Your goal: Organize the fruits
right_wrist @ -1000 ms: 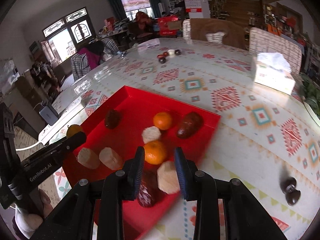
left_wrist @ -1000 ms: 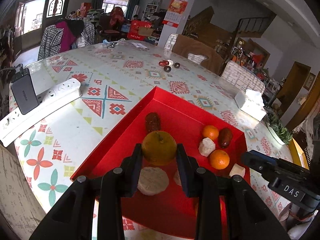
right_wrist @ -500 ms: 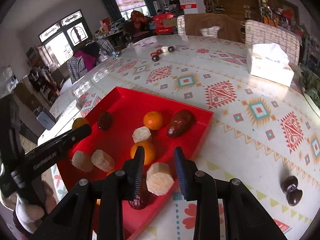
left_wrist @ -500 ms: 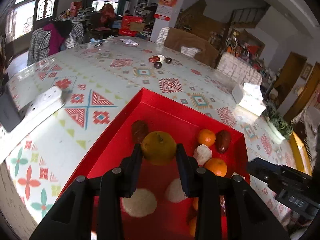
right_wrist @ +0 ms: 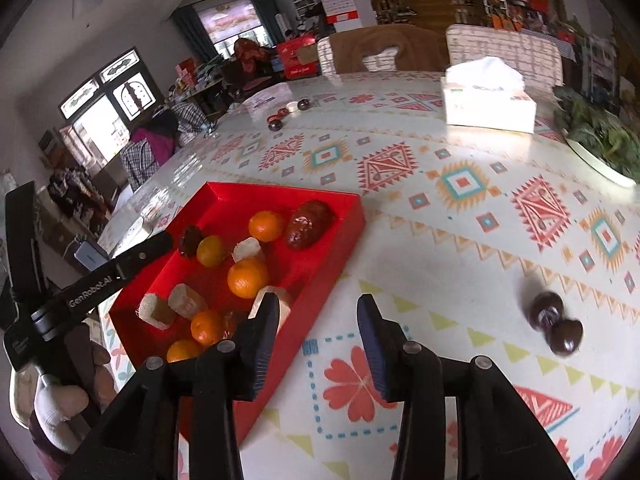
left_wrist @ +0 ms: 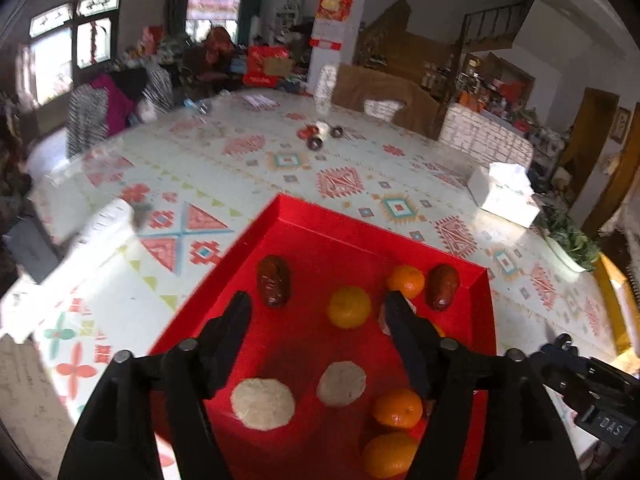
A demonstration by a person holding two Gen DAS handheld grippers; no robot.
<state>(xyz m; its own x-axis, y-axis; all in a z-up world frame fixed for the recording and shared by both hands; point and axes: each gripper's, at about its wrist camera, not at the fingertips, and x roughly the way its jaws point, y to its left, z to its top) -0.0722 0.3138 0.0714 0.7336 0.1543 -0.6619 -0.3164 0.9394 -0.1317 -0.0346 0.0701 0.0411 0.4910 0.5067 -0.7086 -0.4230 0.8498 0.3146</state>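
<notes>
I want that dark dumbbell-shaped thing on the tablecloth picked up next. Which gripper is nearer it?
Right. The right gripper hangs over the cloth beside the red tray, with the dark piece off to its side; the left gripper is over the tray.

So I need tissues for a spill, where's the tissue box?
The tissue box sits on the patterned table at the far right in the right wrist view, beyond the red tray, beside the leafy greens.

Red tray [left_wrist: 304, 216], orange tangerines [right_wrist: 248, 278], white tablecloth [right_wrist: 460, 184] patterned with red-and-teal diamonds.
</notes>
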